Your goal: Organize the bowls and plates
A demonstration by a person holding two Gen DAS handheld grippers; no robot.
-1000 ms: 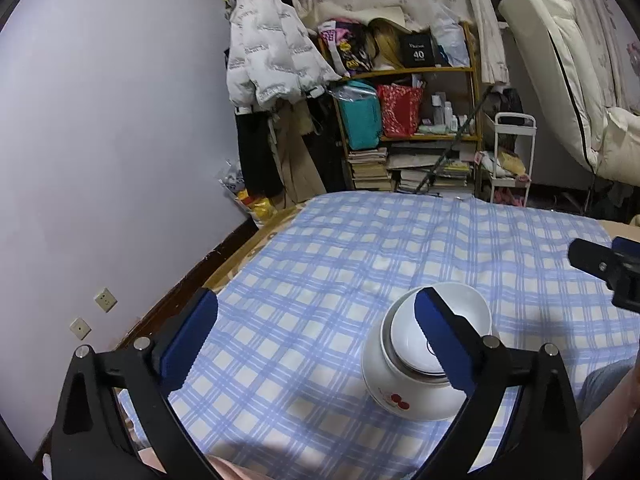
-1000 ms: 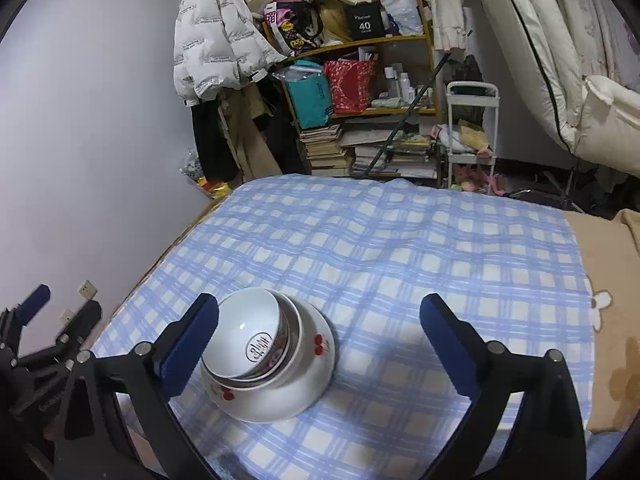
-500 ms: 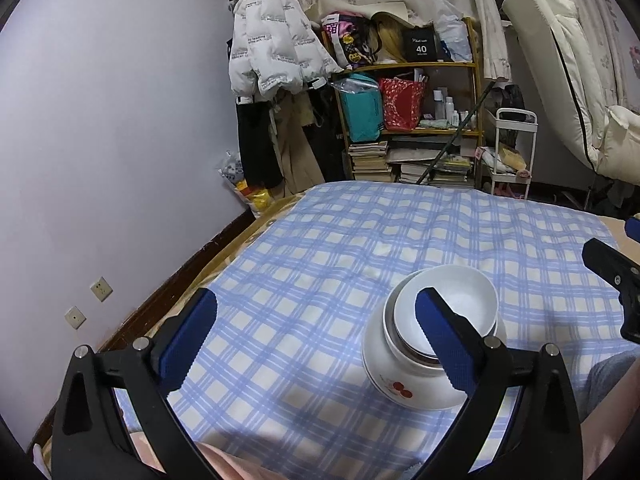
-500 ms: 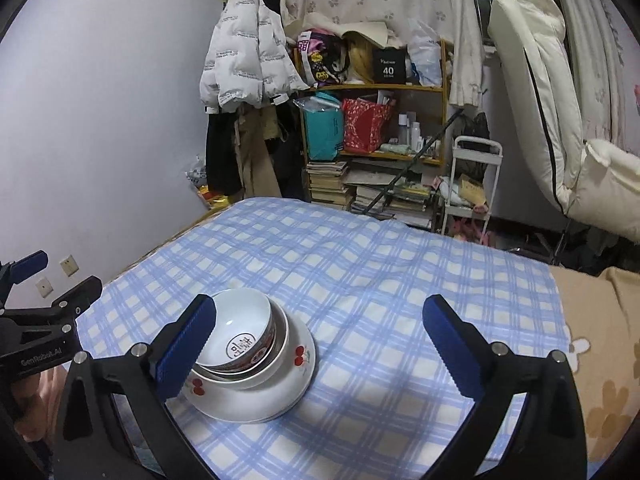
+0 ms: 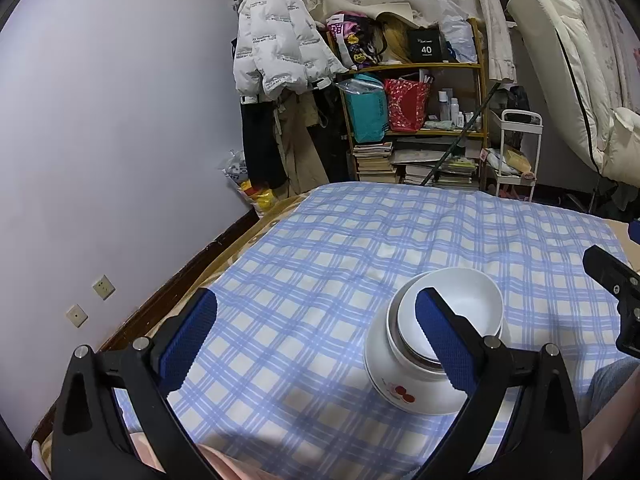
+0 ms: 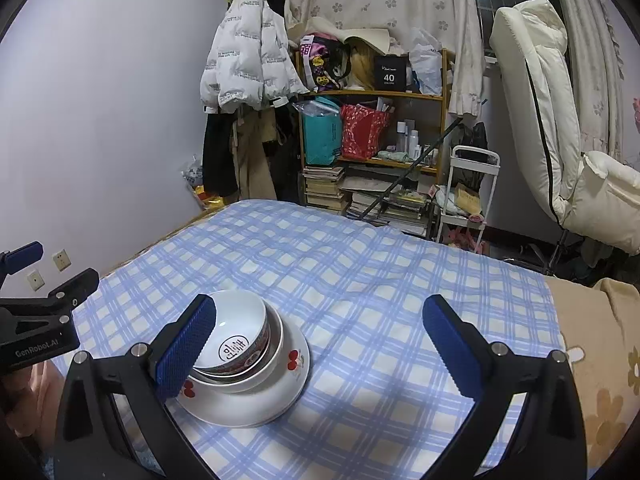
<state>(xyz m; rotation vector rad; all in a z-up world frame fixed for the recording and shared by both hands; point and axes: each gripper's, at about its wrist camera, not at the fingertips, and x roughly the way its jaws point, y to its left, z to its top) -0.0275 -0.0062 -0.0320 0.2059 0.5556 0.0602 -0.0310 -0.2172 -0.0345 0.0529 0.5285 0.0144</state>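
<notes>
Glossy round bowls (image 6: 240, 336) are sitting nested on a cherry-printed plate (image 6: 276, 396) atop the checked cloth (image 6: 380, 280). Left tongs (image 5: 316, 336) and right tongs (image 6: 320, 340) are both gaping apart, gripping nothing.

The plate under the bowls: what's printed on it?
Red cherries on white, on the plate; clearest in the right wrist view.

home bedroom; checked bedsheet (image 6: 360, 280); puffer jacket (image 6: 248, 60) hanging; cluttered shelf (image 6: 372, 128) with books

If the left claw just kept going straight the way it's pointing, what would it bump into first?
Probably the blue checked cloth on the bed. The open left claw is aimed down at bare fabric; the stacked bowls sit off by its right-side finger, so it would likely pass beside them, though depth is unclear.
</notes>
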